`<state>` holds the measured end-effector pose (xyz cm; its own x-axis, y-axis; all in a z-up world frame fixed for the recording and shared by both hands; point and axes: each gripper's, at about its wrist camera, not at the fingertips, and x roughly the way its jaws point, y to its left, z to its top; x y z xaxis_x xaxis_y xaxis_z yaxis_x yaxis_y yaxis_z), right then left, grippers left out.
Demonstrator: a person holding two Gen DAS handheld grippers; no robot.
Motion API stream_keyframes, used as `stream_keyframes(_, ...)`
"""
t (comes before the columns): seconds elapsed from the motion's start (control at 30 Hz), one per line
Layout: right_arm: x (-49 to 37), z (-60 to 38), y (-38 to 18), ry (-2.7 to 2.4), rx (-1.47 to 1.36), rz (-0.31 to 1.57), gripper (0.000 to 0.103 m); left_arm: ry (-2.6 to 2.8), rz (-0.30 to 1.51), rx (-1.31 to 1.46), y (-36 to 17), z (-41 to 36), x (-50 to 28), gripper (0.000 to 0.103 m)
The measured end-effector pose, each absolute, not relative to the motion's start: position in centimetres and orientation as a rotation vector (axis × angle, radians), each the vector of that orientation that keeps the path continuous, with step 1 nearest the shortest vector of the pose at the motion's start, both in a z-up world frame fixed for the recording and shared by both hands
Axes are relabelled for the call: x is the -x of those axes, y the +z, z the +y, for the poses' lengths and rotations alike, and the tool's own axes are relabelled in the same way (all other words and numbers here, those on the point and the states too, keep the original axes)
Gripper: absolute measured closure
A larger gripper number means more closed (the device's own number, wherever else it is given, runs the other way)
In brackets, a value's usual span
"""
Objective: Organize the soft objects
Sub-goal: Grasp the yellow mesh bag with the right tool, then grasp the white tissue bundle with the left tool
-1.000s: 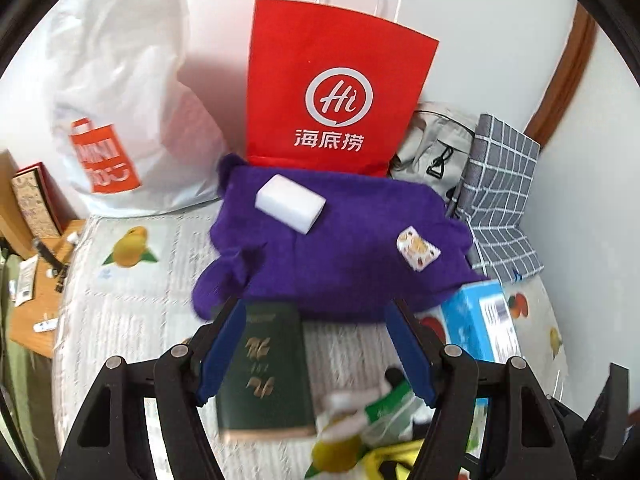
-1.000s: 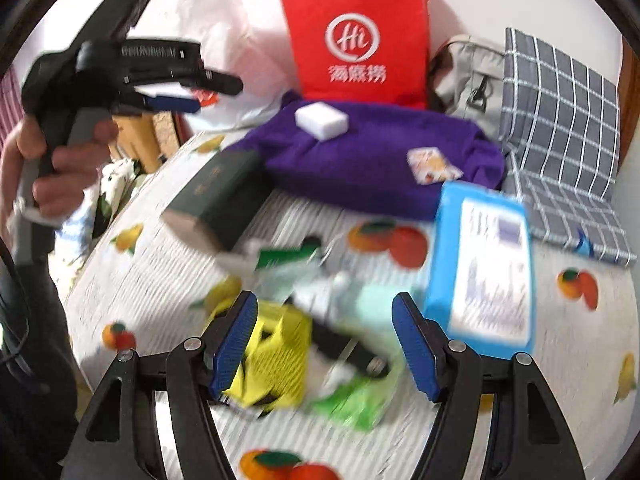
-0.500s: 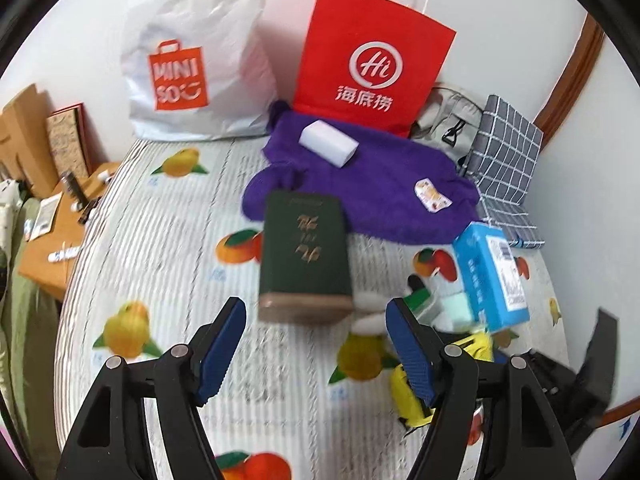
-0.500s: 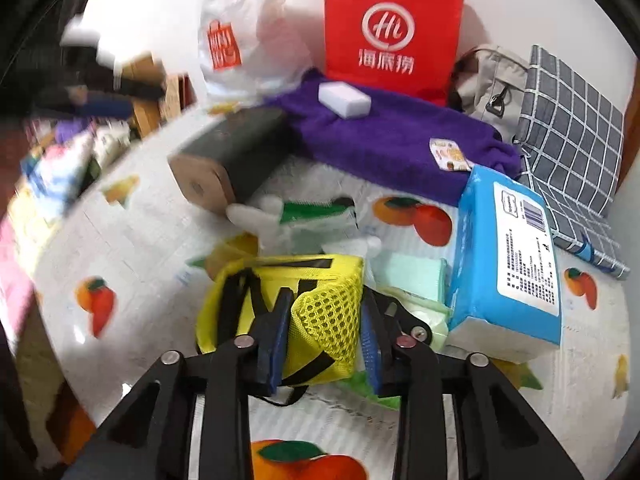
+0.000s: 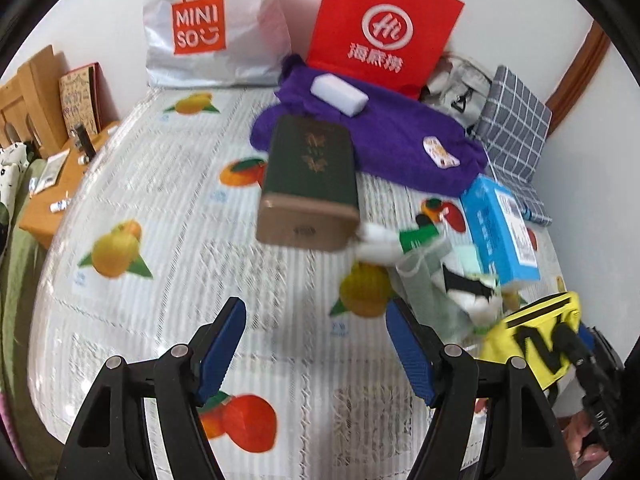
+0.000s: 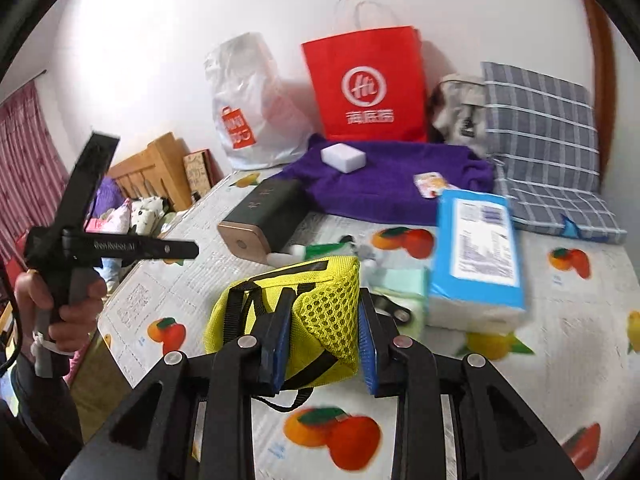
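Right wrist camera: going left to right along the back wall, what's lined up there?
White shopping bag → red paper bag → grey backpack → checked pillow.

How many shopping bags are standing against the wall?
2. The white Miniso plastic bag stands at the back left; the red paper bag stands to its right, behind the purple towel. Others may be hidden.
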<state>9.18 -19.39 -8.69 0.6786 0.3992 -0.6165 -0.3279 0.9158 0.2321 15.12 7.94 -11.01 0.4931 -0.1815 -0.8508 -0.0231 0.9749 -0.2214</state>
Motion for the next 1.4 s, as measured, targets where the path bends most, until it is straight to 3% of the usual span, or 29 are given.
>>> stream_keyframes(0.4, -7.0, -25.1, -13.6, 0.334, -0.146, 0.780, 0.074, -0.194, 1.088, 0.236, -15.8, 1.4, -14.3, 0.032)
stream_keyframes(1.03, -7.5, -29.4, -17.4, 0.315, -0.240, 0.806, 0.073, -0.306, 0.994, 0.191, -13.7, -5.0, -15.1, 0.032)
stream_keyframes(1.23, -7.7, -30.2, -17.8, 0.295, -0.251, 0.813, 0.073, -0.297, 1.022, 0.117, -15.2, -8.6, -16.3, 0.033)
stream_keyframes(1.3, -7.9, -30.3, -18.0, 0.281, -0.245, 0.826, 0.073, -0.281, 1.015, 0.099, -15.7, -9.1, -16.5, 0.039)
stream_keyframes(1.33, -8.0, -30.3, -18.2, 0.277, -0.242, 0.830, 0.073, -0.275, 1.009, 0.095, -15.9, -9.2, -16.6, 0.058)
stream_keyframes(1.37, -8.1, -30.2, -18.3, 0.275, -0.239, 0.836, 0.073, -0.274, 1.012, 0.093, -16.0, -9.0, -16.8, 0.069)
stream_keyframes(1.4, -8.2, -30.1, -18.5, 0.276, -0.236, 0.845, 0.072, -0.282, 1.014, 0.098, -16.1, -8.9, -16.8, 0.069)
